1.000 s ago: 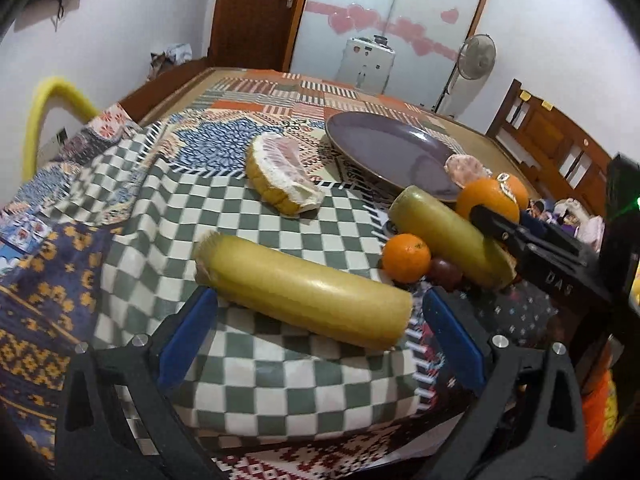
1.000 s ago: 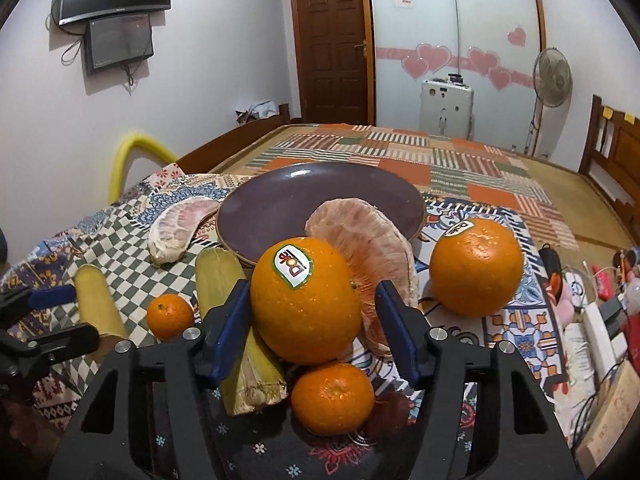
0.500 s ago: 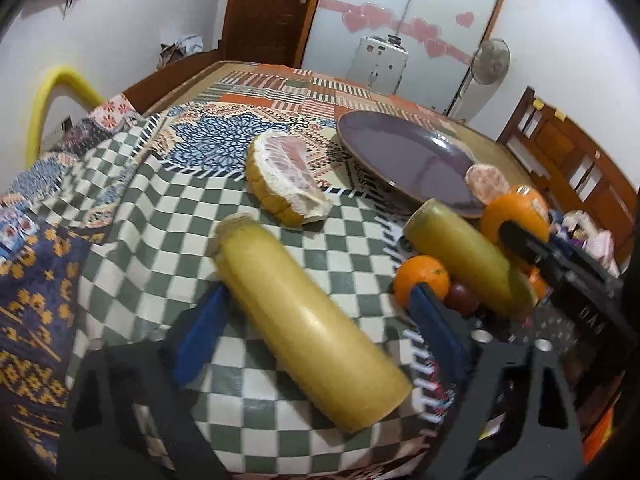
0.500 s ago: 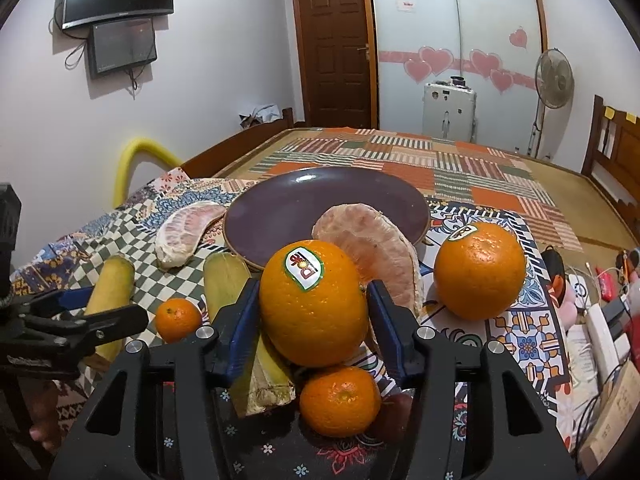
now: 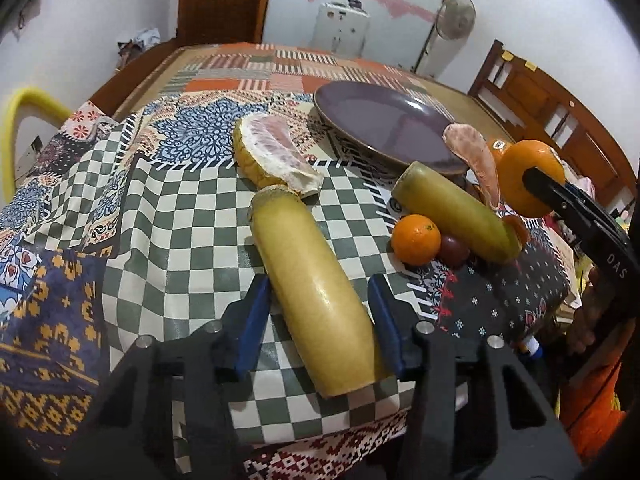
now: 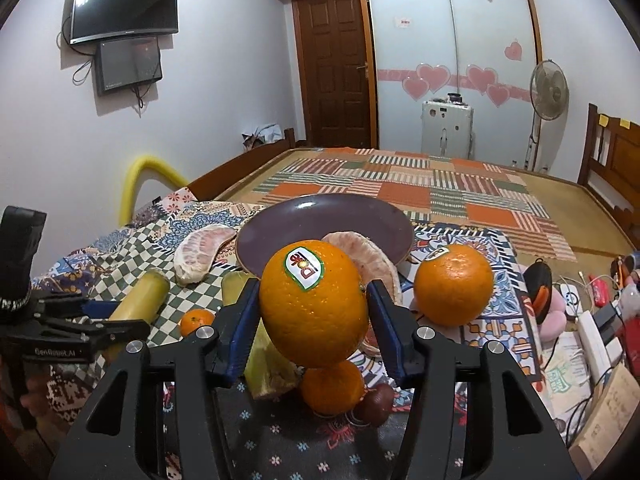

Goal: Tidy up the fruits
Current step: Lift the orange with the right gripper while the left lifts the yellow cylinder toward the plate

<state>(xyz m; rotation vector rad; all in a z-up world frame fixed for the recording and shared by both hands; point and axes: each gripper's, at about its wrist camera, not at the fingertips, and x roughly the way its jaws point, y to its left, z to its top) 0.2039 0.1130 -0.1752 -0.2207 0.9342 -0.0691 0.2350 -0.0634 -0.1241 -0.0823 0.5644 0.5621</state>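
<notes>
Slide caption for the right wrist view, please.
Right gripper holds a stickered orange lifted before the empty purple plate.

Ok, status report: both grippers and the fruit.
Left gripper just closed on the yellow-green stalk. Right gripper shut on the stickered orange, lifted. Purple plate bare, path clear.

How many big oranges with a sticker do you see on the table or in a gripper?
2. One big orange is held in the right hand-held gripper, above the table. The other orange lies on the cloth, right of the purple plate. More may be hidden.
</notes>
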